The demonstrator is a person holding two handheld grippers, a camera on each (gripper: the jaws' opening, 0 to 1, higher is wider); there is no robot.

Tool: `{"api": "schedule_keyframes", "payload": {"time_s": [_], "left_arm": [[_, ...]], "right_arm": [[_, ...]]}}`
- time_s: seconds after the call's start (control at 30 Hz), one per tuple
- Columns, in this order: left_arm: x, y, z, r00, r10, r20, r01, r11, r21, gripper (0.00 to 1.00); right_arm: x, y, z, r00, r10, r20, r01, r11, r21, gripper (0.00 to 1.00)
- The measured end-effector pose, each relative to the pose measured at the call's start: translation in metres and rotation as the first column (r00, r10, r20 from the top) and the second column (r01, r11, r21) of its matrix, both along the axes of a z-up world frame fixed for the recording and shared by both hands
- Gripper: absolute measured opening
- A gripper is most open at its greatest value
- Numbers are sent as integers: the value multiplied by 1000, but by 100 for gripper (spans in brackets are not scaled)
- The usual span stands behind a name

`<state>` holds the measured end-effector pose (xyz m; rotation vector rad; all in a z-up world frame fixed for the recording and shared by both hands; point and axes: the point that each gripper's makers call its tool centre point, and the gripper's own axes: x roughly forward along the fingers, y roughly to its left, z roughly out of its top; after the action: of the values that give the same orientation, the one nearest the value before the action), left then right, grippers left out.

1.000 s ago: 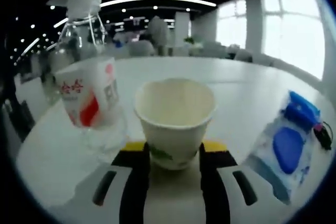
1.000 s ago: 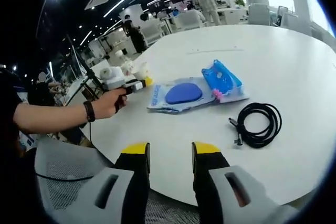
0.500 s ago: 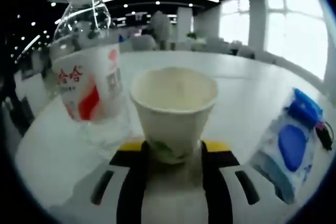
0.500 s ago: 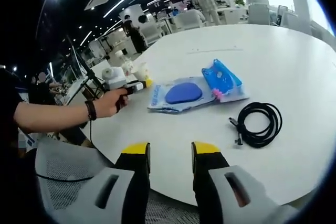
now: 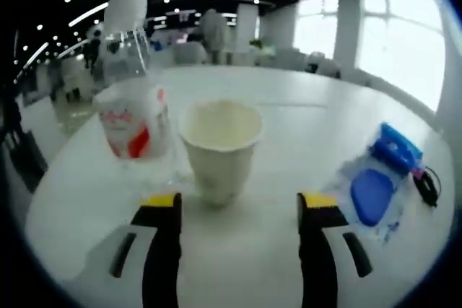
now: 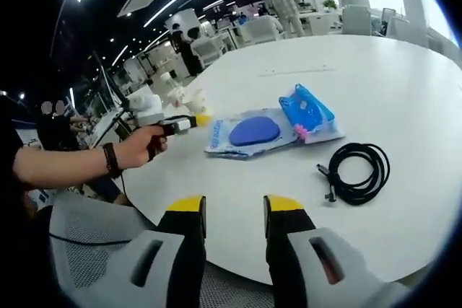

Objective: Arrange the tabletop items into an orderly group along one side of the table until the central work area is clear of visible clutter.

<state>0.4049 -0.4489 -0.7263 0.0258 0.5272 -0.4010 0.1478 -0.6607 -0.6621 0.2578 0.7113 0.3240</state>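
Note:
A white paper cup (image 5: 219,146) stands upright on the white round table (image 5: 303,117), close beside a clear water bottle (image 5: 133,117) with a red and white label. My left gripper (image 5: 239,201) is open just in front of the cup, its yellow-tipped jaws wide apart and not touching it. In the right gripper view, a hand holds the left gripper (image 6: 189,122) near the cup (image 6: 193,97) at the table's left edge. My right gripper (image 6: 235,205) hovers over the near table edge, open with a narrow gap and nothing between its jaws.
A flat blue and white packet (image 6: 253,133) lies mid-table with a blue pouch (image 6: 307,111) against its right end. A coiled black cable (image 6: 357,171) lies nearer me on the right. Grey chairs (image 6: 94,239) stand below the table edge; people are far behind.
My left gripper has opened, let go of the paper cup and drawn back a little. The cup now stands free beside the bottle. The right gripper has stayed put.

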Motion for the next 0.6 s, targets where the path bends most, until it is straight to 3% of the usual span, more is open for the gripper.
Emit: {"api": "schedule_keyframes", "payload": {"time_s": [0.23, 0.33, 0.4, 0.43, 0.6], "left_arm": [[-29, 6, 17, 999, -15, -30, 14, 999, -29, 74], [-45, 12, 27, 1000, -12, -17, 12, 1000, -6, 75], [-51, 15, 31, 999, -44, 0, 44, 998, 46, 78], [-58, 13, 31, 998, -62, -24, 63, 997, 47, 80], [-80, 15, 51, 997, -77, -11, 77, 996, 35, 82]], "right_arm": [[-2, 0, -3, 1000, 1, -10, -1, 1000, 8, 36], [-4, -4, -9, 1000, 4, -29, -6, 999, -50, 34], [-2, 0, -4, 1000, 6, -8, -6, 1000, -15, 35], [-2, 0, -1, 1000, 3, 4, -3, 1000, -8, 35], [-1, -3, 3, 1000, -9, 22, 9, 1000, 3, 36]]}}
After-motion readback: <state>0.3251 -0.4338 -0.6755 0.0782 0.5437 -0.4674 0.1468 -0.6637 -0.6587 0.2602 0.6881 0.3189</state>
